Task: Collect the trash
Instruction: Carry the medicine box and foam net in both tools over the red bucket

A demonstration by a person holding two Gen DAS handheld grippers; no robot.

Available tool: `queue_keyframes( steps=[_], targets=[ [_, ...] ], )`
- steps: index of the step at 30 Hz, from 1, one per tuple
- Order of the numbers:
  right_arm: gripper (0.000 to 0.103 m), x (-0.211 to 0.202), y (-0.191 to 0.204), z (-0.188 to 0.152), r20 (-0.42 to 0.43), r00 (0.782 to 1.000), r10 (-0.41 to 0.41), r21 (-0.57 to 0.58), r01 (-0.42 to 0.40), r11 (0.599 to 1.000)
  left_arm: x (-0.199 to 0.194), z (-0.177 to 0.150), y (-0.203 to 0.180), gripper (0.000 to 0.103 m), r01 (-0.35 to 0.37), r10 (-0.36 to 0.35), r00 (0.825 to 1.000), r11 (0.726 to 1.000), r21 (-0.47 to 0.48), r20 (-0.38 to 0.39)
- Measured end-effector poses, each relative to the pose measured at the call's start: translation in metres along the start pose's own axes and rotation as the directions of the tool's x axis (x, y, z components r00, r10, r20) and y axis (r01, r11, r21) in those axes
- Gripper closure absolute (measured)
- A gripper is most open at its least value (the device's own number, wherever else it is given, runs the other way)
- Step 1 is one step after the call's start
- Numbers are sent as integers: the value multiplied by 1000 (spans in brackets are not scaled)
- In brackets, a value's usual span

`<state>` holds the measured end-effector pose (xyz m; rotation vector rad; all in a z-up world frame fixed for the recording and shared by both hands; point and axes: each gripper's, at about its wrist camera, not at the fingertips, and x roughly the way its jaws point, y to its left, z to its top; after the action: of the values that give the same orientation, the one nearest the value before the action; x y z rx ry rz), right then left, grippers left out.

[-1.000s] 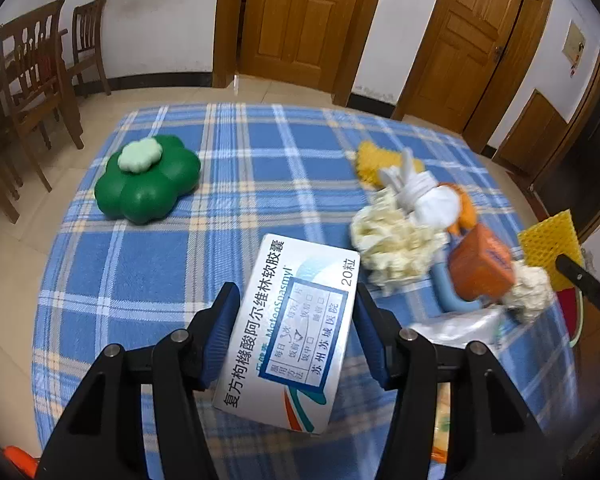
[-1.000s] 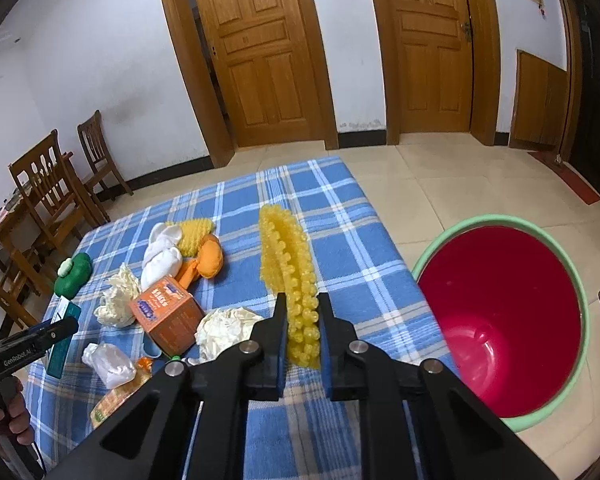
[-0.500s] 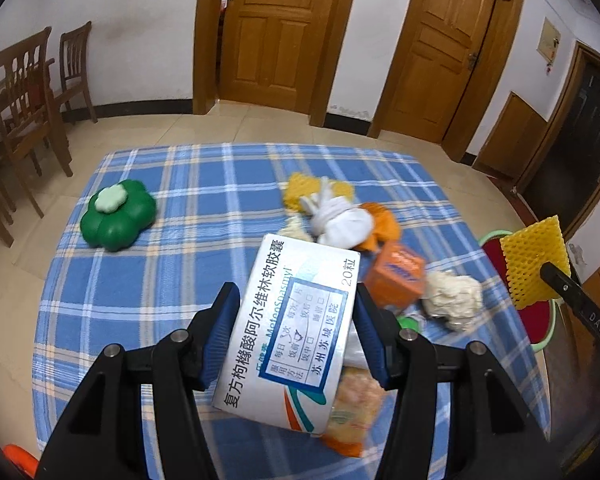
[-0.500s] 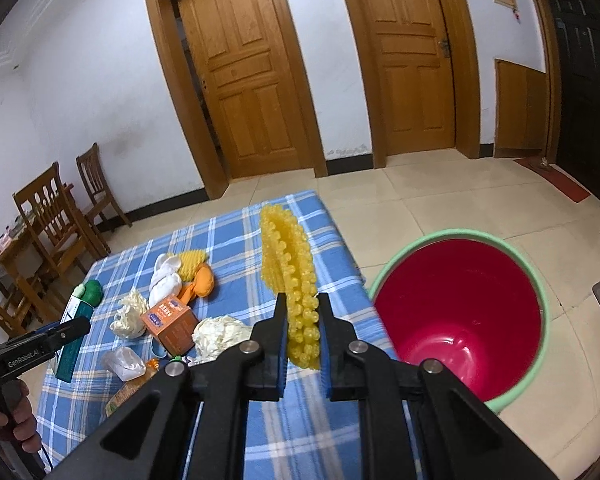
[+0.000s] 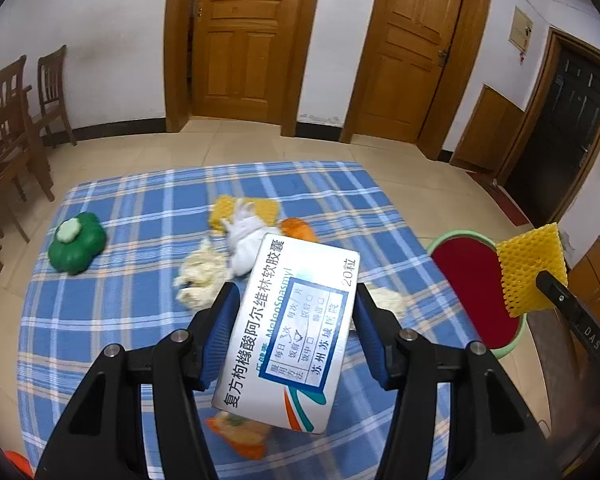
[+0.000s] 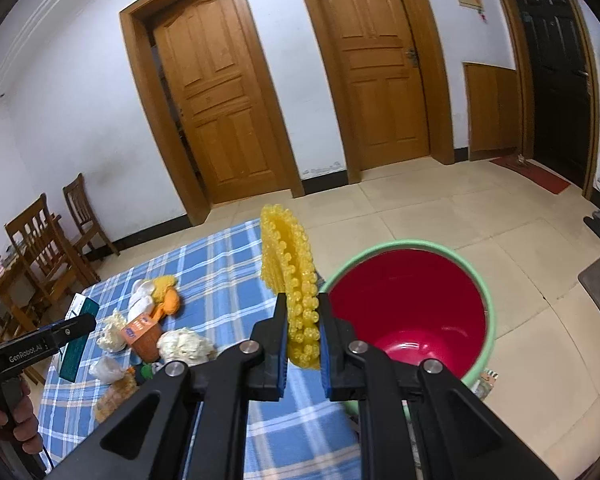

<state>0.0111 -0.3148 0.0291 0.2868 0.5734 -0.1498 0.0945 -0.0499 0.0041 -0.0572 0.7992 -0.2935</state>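
My left gripper (image 5: 294, 312) is shut on a white medicine box (image 5: 288, 332) with blue print, held above the blue plaid table (image 5: 140, 208). My right gripper (image 6: 303, 312) is shut on a yellow foam net (image 6: 290, 276), held upright beside the rim of the red bin with a green rim (image 6: 408, 304). The bin (image 5: 472, 280) and the foam net (image 5: 530, 272) also show at the right of the left wrist view. Loose trash lies mid-table: white crumpled paper (image 5: 198, 276), an orange box (image 6: 142, 332), a white sock-like wad (image 5: 244, 236).
A green flower-shaped container (image 5: 76, 246) sits at the table's left. Wooden chairs (image 5: 16, 120) stand at the far left. Wooden doors (image 6: 380, 80) line the back wall. A snack packet (image 5: 240, 434) lies under the box near the table's front.
Both grippers have risen and pulled back from the table with their loads. The right gripper has moved nearer the bin; the bin now shows in the left wrist view.
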Motion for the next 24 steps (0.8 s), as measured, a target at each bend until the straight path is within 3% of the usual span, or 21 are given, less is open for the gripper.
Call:
queue_keyframes(
  steps=[13, 24],
  targets=[
    [89, 2, -68, -8, -17, 997, -74, 122, 76, 990, 29, 9, -77, 46, 68, -66, 998, 993, 99, -25],
    [89, 22, -106, -20, -76, 991, -108, 188, 121, 975, 71, 8, -142, 46, 163, -148, 985, 967, 194, -88]
  ],
)
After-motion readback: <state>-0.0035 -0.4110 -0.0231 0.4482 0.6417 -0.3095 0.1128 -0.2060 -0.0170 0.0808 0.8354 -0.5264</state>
